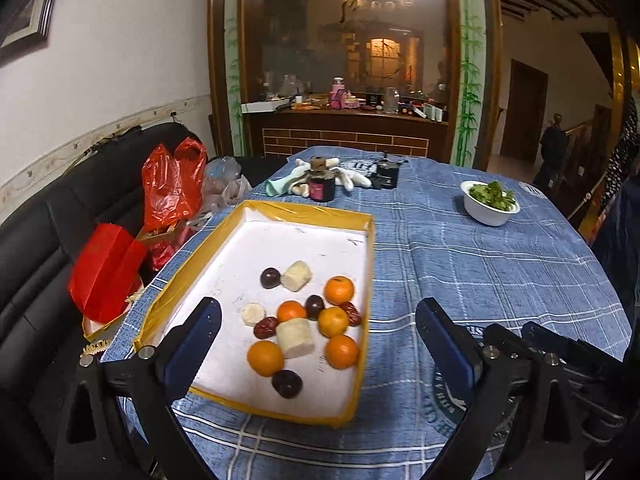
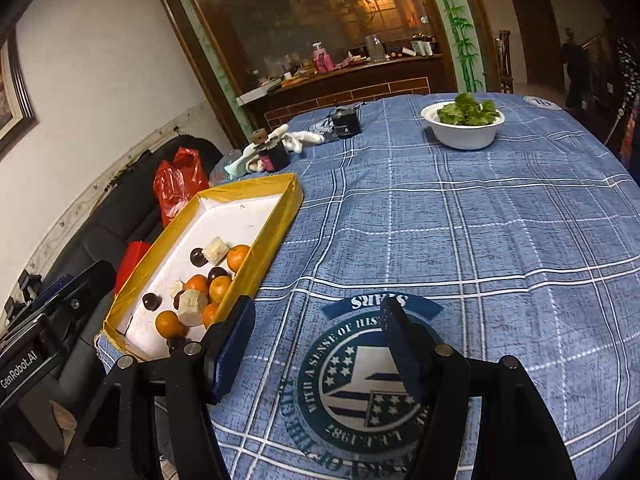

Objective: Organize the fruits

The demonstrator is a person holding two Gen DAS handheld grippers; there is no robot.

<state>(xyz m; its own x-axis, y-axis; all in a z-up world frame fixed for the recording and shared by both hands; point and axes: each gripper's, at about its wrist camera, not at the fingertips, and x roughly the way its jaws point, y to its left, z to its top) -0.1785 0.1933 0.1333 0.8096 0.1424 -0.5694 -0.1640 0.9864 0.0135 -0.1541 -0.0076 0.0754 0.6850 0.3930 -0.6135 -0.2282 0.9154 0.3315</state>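
The left claw [image 1: 318, 344] stands wide apart with nothing held, hovering over the near end of a yellow-rimmed tray [image 1: 362, 384] on the tabletop [image 1: 500, 280], which is covered by a blue checked cloth. The fruits sit bunched in the tray's near right part: mandarins [image 1: 339, 290], dark plums [image 1: 270, 278], red dates [image 1: 265, 327] and pale banana pieces [image 1: 296, 276], several touching. The right claw [image 2: 318, 354] is partly spread and empty, above the cloth's round emblem [image 2: 360, 380] just beside the tray's right wall. A white bowl of greens [image 2: 464, 126] stands well apart at the far side.
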